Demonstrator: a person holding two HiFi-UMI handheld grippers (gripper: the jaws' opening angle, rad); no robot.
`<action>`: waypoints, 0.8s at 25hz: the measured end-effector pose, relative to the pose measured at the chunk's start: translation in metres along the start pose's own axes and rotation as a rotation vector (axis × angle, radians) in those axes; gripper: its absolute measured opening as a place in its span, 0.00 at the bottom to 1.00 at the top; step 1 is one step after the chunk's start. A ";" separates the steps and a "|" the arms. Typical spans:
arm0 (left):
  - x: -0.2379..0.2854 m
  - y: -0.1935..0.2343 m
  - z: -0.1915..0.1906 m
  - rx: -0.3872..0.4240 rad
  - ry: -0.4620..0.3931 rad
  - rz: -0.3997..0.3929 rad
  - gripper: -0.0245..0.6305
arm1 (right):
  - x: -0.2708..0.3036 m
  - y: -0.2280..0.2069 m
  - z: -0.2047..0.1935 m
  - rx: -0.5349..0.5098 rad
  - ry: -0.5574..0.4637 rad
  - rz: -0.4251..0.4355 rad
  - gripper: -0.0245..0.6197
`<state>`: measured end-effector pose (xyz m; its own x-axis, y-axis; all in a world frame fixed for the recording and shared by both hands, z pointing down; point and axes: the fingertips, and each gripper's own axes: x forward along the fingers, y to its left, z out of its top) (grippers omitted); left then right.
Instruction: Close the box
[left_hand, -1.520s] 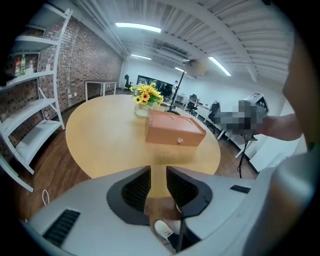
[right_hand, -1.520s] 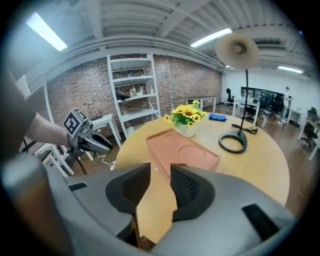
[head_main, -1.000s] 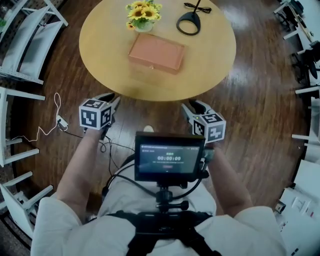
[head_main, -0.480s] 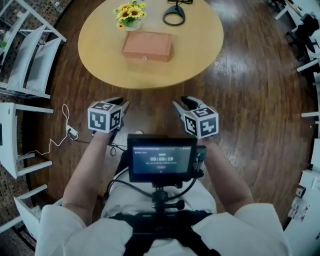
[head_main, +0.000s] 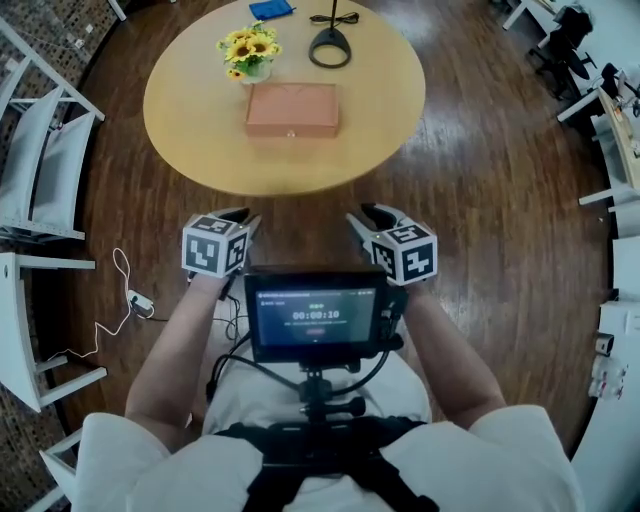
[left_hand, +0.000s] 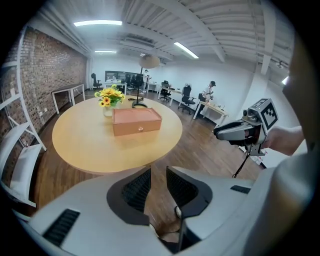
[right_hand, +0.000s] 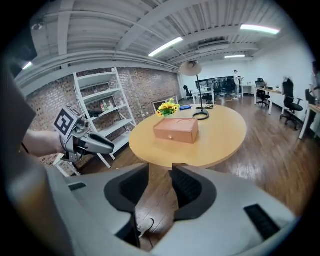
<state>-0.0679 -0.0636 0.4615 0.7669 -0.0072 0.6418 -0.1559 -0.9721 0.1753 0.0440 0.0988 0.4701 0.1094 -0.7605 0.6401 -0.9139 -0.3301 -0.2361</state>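
A flat terracotta box (head_main: 291, 110) lies on the round wooden table (head_main: 200, 140), lid down, its small knob facing me. The left gripper view shows the box (left_hand: 136, 121) well ahead, and so does the right gripper view (right_hand: 176, 130). Both grippers hang over the wood floor, short of the table's near edge. My left gripper (head_main: 240, 215) (left_hand: 158, 170) has a narrow gap between its jaws with nothing in it. My right gripper (head_main: 365, 213) (right_hand: 160, 167) stands the same way, empty.
A vase of sunflowers (head_main: 248, 50) and a black lamp base (head_main: 329, 45) stand behind the box. White shelving (head_main: 40, 150) lines the left side. A white cable (head_main: 120, 290) trails on the floor there. A small monitor (head_main: 315, 312) sits on my chest rig.
The table and box have drawn farther away in the head view. Both grippers, which were at the table's edge, now hang back from it over the floor.
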 end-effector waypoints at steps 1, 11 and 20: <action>-0.008 0.017 -0.008 -0.007 0.002 -0.008 0.18 | 0.009 0.016 0.000 0.002 0.004 -0.011 0.27; -0.030 0.068 -0.038 -0.003 0.015 -0.091 0.19 | 0.033 0.065 -0.008 0.026 0.022 -0.104 0.27; -0.029 0.060 -0.032 0.034 0.018 -0.125 0.19 | 0.018 0.068 -0.017 0.038 0.047 -0.130 0.27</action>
<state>-0.1189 -0.1142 0.4772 0.7677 0.1183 0.6298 -0.0387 -0.9725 0.2298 -0.0229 0.0723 0.4778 0.2071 -0.6832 0.7002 -0.8775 -0.4462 -0.1758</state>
